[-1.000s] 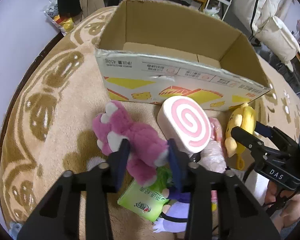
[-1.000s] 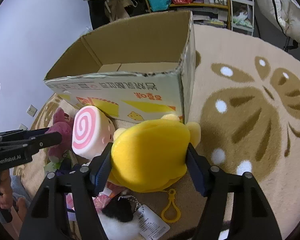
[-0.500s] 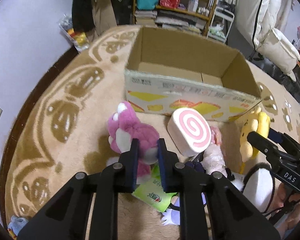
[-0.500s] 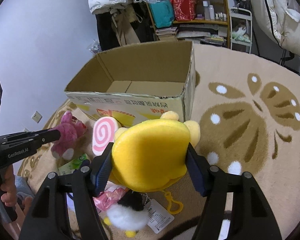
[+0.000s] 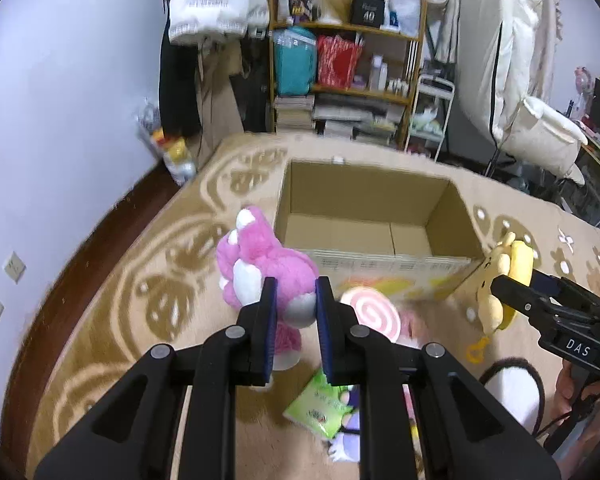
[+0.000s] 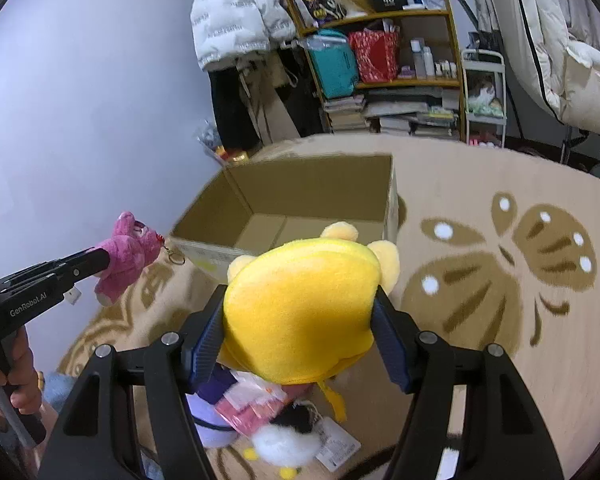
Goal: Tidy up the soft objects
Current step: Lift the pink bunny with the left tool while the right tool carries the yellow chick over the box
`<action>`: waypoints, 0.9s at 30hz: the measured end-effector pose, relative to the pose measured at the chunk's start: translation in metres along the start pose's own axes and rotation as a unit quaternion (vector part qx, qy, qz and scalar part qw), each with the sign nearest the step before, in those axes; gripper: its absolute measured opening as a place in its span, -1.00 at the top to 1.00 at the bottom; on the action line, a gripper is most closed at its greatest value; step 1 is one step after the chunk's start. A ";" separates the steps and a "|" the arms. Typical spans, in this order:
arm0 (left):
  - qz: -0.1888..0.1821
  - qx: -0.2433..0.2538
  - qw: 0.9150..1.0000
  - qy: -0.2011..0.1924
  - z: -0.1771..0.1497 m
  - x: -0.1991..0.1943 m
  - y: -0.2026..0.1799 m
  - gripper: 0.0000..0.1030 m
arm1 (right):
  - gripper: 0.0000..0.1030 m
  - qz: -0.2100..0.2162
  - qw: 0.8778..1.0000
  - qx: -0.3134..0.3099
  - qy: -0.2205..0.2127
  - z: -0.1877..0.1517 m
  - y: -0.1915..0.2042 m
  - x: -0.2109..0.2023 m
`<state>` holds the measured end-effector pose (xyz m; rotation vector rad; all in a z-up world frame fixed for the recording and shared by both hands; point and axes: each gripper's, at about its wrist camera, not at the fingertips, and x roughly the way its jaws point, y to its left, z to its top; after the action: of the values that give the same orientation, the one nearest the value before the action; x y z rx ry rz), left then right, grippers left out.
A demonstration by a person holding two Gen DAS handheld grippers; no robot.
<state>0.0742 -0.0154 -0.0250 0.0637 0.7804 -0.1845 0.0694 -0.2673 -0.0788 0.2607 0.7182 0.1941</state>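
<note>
My left gripper (image 5: 294, 300) is shut on the pink plush bear (image 5: 260, 264) and holds it in the air, near the left front corner of the open cardboard box (image 5: 374, 216). The bear also shows in the right wrist view (image 6: 126, 256). My right gripper (image 6: 300, 320) is shut on the yellow plush toy (image 6: 300, 312), lifted just in front of the box (image 6: 300, 208). The yellow toy also shows in the left wrist view (image 5: 504, 280), beside the box's right front corner. The box looks empty inside.
On the beige patterned rug (image 6: 500, 280) below lie a pink spiral cushion (image 5: 372, 312), a green packet (image 5: 320, 404), a purple toy (image 6: 208, 420) and a white-and-black plush (image 6: 284, 440). A cluttered shelf (image 5: 348, 72) and a white chair (image 5: 540, 140) stand behind the box.
My left gripper closed on the pink bear and lifted it off the rug. My right gripper rose with the yellow toy. Both now sit higher, looking down into the box.
</note>
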 end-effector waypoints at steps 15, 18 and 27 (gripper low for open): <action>0.016 0.040 0.996 -0.075 0.076 0.001 -0.014 0.67 | -0.39 -0.006 0.997 -0.050 -0.057 0.070 0.018 -0.004; 0.016 0.044 0.995 -0.084 0.090 0.006 -0.017 0.68 | -0.39 -0.005 0.996 -0.055 -0.065 0.085 0.020 -0.003; 0.002 0.055 0.995 -0.086 0.111 0.031 -0.026 0.68 | -0.40 -0.001 0.995 -0.061 -0.074 0.117 0.020 0.011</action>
<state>0.1675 -0.0592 0.0319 0.1522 0.5975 -0.2265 0.1536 -0.2656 0.0048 0.1560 0.5566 0.2131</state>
